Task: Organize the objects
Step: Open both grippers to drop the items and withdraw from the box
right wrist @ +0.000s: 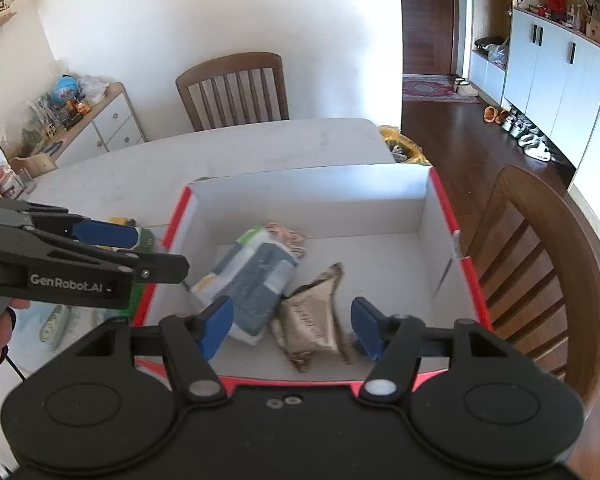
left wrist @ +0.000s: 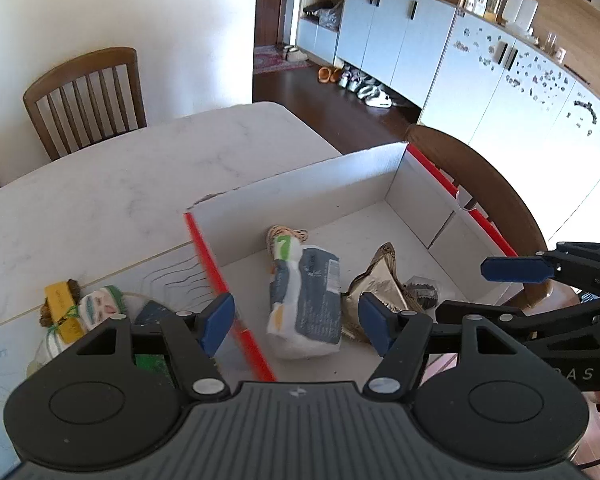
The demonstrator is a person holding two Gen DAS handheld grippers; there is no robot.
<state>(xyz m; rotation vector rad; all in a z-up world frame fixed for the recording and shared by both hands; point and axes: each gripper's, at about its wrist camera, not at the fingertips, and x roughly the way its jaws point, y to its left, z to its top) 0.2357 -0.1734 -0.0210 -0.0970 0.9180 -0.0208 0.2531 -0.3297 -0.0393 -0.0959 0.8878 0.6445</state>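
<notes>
A white cardboard box with red edges (left wrist: 332, 196) (right wrist: 312, 192) stands on the marble table. Inside lie a blue-white packet (left wrist: 306, 300) (right wrist: 252, 280), a gold foil pouch (left wrist: 374, 292) (right wrist: 312, 316) and a small tan bundle (left wrist: 286, 234) (right wrist: 286, 232). My left gripper (left wrist: 296, 324) is open and empty, over the box's left wall. My right gripper (right wrist: 292, 326) is open and empty, above the box's near wall; it also shows at the right in the left wrist view (left wrist: 516, 270). Left of the box lie a yellow bar (left wrist: 62, 308), a white-green packet (left wrist: 100, 306) and a green packet (left wrist: 152, 364).
Wooden chairs stand behind the table (left wrist: 86, 98) (right wrist: 234, 90) and beside the box at the right (right wrist: 540, 264). A placemat (left wrist: 4, 364) covers the table's near left. White cabinets (left wrist: 480, 76) and shoes line the far wall. A low dresser (right wrist: 96, 124) stands at the left.
</notes>
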